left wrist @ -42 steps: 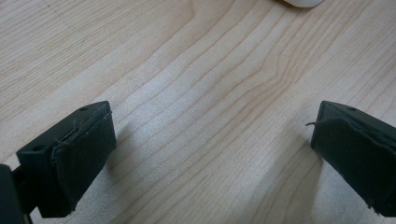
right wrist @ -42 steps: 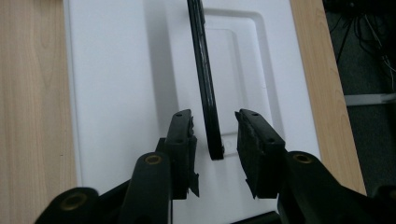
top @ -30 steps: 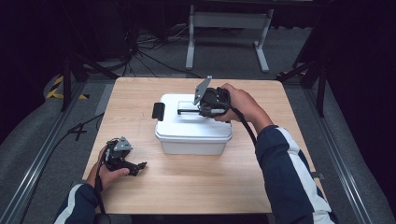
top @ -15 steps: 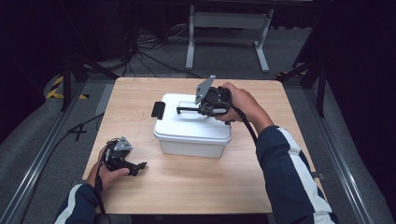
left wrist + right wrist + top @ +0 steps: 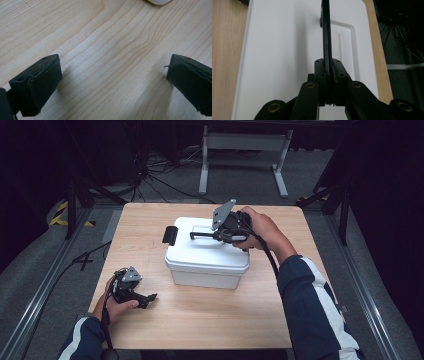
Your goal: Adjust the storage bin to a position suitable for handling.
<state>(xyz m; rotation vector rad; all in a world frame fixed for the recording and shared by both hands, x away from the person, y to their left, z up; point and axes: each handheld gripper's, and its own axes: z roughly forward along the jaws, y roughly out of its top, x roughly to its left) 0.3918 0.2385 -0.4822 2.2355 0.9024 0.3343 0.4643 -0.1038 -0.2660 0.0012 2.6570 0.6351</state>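
Observation:
A white plastic box with a white lid stands mid-table. Its thin black handle is raised on edge over the lid. My right gripper comes from the right over the lid and is shut on that handle, both jaws pressed flat on it in the right gripper view. A black latch sits on the box's left end. My left gripper rests low at the table's front left, well apart from the box. Its jaws stand wide open over bare wood, with nothing between the pads.
The wooden table has free room in front of the box and on its left side. A corner of the white box shows at the top of the left gripper view. Cables and a metal stand lie on the floor behind the table.

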